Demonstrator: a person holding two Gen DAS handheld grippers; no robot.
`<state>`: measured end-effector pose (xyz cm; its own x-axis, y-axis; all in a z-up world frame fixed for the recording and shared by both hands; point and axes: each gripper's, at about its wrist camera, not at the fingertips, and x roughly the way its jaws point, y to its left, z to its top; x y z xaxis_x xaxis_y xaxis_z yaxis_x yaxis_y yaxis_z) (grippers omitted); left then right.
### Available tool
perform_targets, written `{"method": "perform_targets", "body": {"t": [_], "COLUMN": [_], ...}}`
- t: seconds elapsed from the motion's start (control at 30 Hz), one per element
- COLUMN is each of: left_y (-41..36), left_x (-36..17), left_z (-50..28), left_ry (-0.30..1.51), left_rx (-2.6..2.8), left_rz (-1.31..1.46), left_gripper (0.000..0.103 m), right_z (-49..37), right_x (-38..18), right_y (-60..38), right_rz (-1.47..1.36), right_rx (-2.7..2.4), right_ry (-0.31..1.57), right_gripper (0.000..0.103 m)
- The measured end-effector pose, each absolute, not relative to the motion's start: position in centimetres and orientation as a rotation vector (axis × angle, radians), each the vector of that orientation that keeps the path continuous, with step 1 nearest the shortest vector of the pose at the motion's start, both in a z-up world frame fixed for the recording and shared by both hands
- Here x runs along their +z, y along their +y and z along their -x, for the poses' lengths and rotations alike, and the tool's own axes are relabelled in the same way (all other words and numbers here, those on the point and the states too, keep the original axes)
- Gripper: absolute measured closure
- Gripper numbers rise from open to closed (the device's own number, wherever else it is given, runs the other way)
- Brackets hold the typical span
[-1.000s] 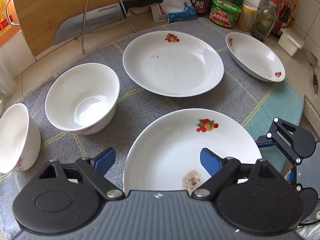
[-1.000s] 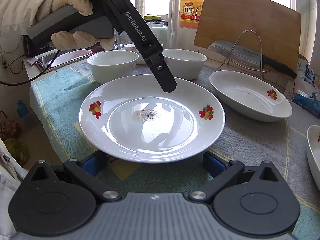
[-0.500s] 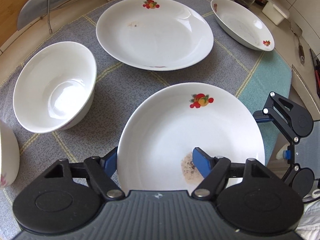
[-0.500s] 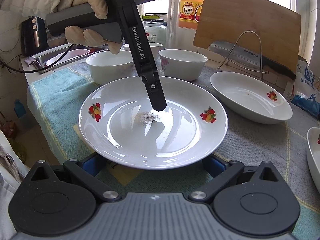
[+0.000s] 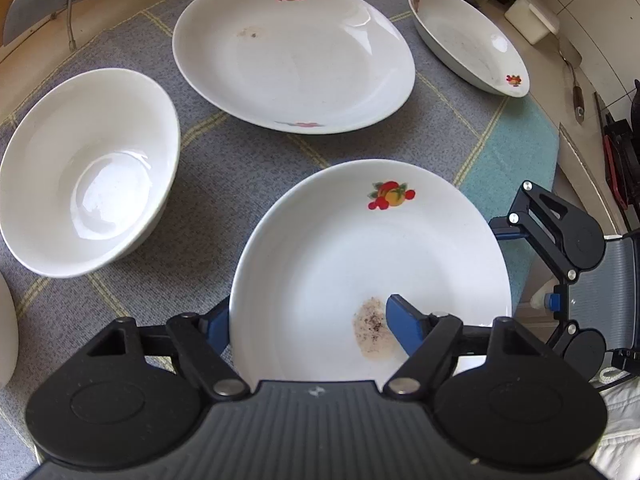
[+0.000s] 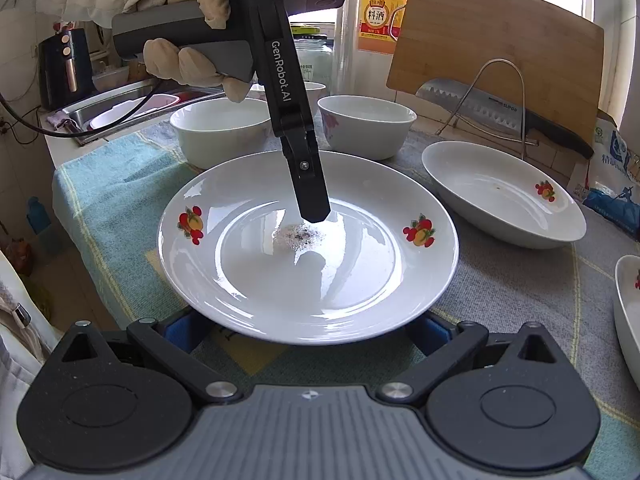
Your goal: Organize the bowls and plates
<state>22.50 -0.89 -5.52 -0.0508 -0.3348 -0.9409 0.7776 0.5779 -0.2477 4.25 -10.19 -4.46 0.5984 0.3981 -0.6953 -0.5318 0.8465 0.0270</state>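
A white plate with fruit prints and a speckled smear (image 5: pixel 360 240) (image 6: pixel 308 248) lies on the cloth. My left gripper (image 5: pixel 308 320) is open and straddles its near rim: one finger (image 5: pixel 404 324) is inside over the smear, the other (image 5: pixel 214 324) outside the rim. It also shows in the right wrist view (image 6: pixel 312 200), tip down in the plate. My right gripper (image 6: pixel 304 330) is open, its fingers low at the plate's near edge, and shows in the left wrist view (image 5: pixel 560 236) at the plate's right side.
A second fruit plate (image 5: pixel 292 52), an oval dish (image 5: pixel 468 40) and white bowls (image 5: pixel 88 168) (image 6: pixel 220 128) (image 6: pixel 366 124) stand on the cloth (image 5: pixel 224 168). A cutting board (image 6: pixel 496 52), a knife on a wire rack (image 6: pixel 492 108), bottles and a sink (image 6: pixel 116 108) line the counter behind.
My left gripper has dropped lower and moved forward over the plate, one finger now inside the rim near the smear. The right gripper has stayed at the plate's edge.
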Motion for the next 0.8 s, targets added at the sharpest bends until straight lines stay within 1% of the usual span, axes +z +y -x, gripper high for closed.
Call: {"method": "perform_targets", "body": {"t": [0.53, 0.8], "left_y": [-0.5, -1.5], "left_x": [-4.6, -3.7], "left_z": [-22.6, -22.5], "left_ry": [1.315, 1.297], "left_rx": [-0.967, -0.964], "left_rz": [-0.408, -0.402], "left_gripper": [0.026, 0.026], "right_z": [-4.6, -4.9], "right_x": [-4.1, -3.1], "right_y": [-10.6, -11.7], "right_rz": [0.21, 0.203], "right_rx": [0.543, 0.552], "right_ry": [0.792, 0.793], "right_gripper": [0.0, 0.0]}}
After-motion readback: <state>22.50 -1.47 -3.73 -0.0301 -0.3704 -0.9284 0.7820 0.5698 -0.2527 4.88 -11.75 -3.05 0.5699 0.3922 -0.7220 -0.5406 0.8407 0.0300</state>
